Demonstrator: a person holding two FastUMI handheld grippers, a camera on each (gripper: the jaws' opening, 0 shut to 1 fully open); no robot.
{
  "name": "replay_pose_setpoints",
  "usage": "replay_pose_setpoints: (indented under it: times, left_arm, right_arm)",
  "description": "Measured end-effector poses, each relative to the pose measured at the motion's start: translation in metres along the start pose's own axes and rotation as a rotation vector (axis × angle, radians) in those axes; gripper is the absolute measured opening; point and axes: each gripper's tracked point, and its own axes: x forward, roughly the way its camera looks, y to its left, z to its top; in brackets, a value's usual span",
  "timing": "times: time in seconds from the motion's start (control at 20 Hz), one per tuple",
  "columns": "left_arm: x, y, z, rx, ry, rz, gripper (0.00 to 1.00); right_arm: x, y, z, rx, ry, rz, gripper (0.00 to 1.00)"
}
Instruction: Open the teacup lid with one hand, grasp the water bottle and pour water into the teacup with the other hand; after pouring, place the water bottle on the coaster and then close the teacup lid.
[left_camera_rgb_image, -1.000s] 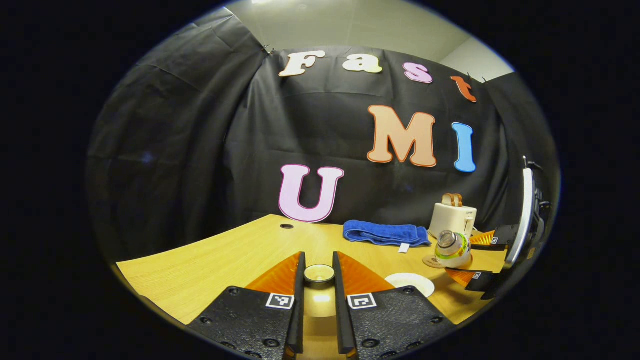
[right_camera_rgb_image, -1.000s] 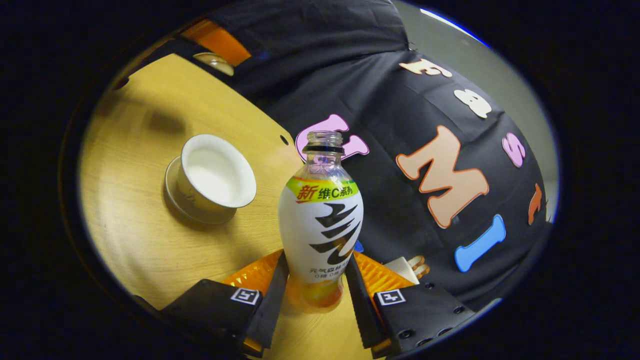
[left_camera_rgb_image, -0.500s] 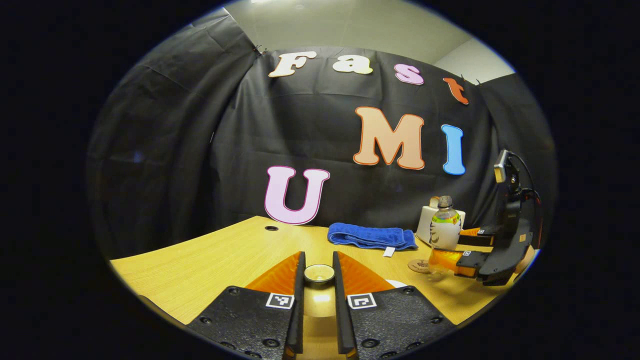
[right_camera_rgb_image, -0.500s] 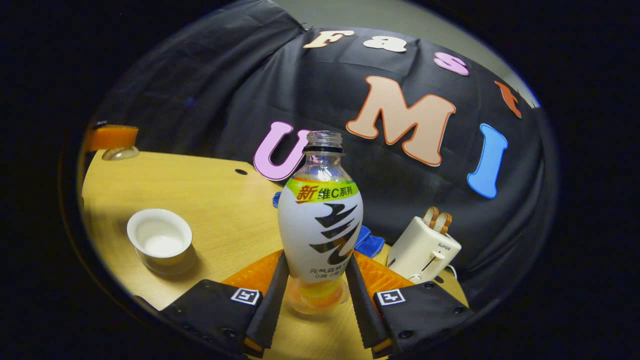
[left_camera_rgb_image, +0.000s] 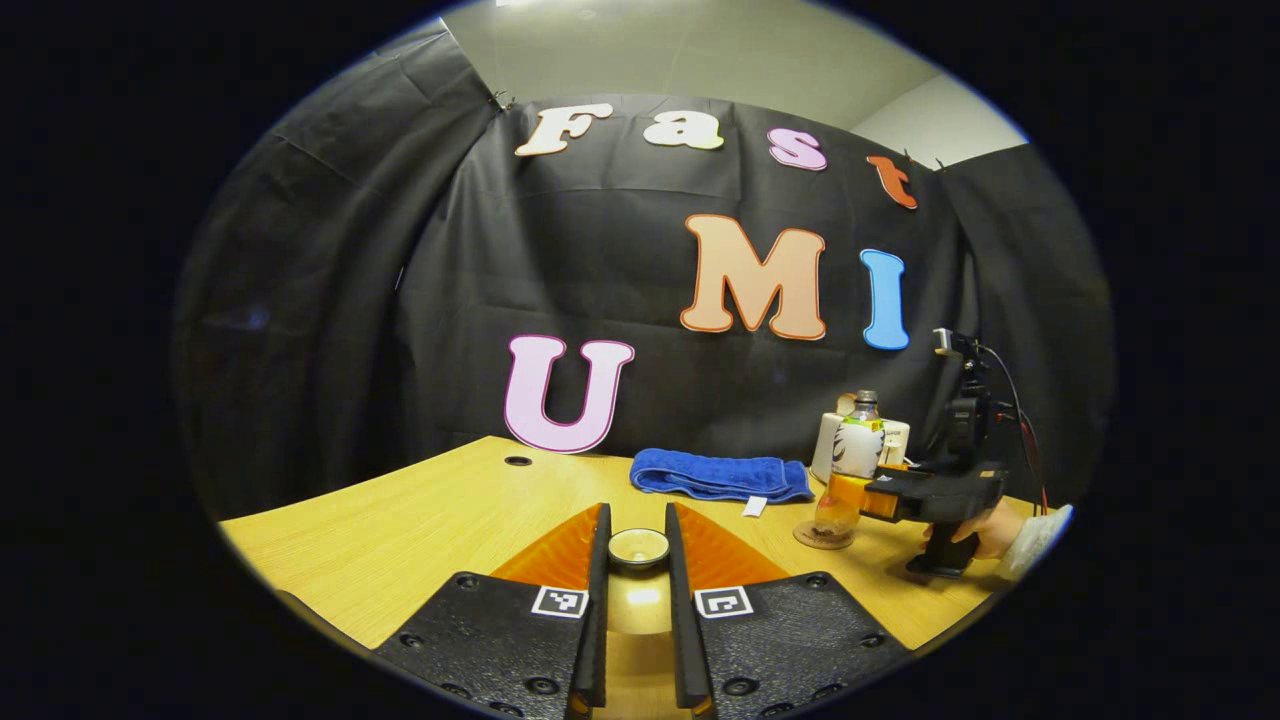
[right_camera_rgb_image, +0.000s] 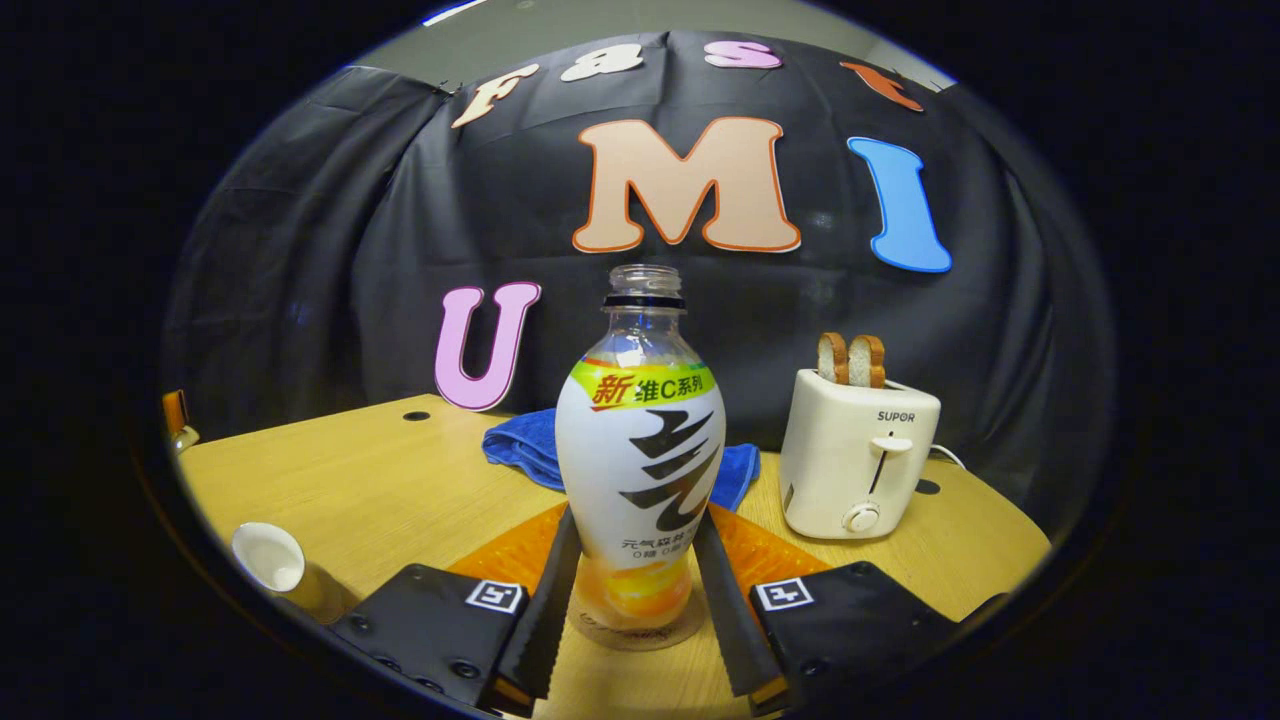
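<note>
Your right hand-held gripper is clamped on the water bottle, upright on the coaster at 3 o'clock of your left hand-held gripper, which pinches the teacup lid. The teacup sits at 9 o'clock of the bottle on the worktop.

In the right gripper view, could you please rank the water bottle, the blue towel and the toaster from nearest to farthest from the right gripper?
1. Water bottle: upright between the right gripper's fingers.
2. Blue towel: behind the bottle, showing on both sides of it.
3. Toaster: right of the bottle, about as far back as the towel; too close to call.
</note>
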Motion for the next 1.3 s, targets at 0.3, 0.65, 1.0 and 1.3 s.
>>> replay_pose_setpoints:
  times: [0.3, 0.65, 1.0, 1.3]
  left_arm:
    - [0.0, -0.005, -0.008, -0.016, 0.02, -0.013, 0.24]
    - [0.002, -0.015, -0.012, -0.011, 0.031, -0.036, 0.24]
    - [0.008, -0.033, -0.016, 0.002, 0.033, -0.092, 0.25]
    - [0.022, -0.056, -0.025, 0.045, 0.056, -0.17, 0.25]
  right_arm:
    - [0.013, -0.002, -0.016, 0.012, 0.026, -0.004, 0.7]
    - [0.013, 0.002, -0.016, 0.031, 0.031, 0.002, 0.74]
    - [0.007, 0.005, -0.018, 0.036, 0.046, 0.023, 0.91]
    - [-0.009, 0.003, -0.015, 0.031, 0.035, 0.031, 0.96]
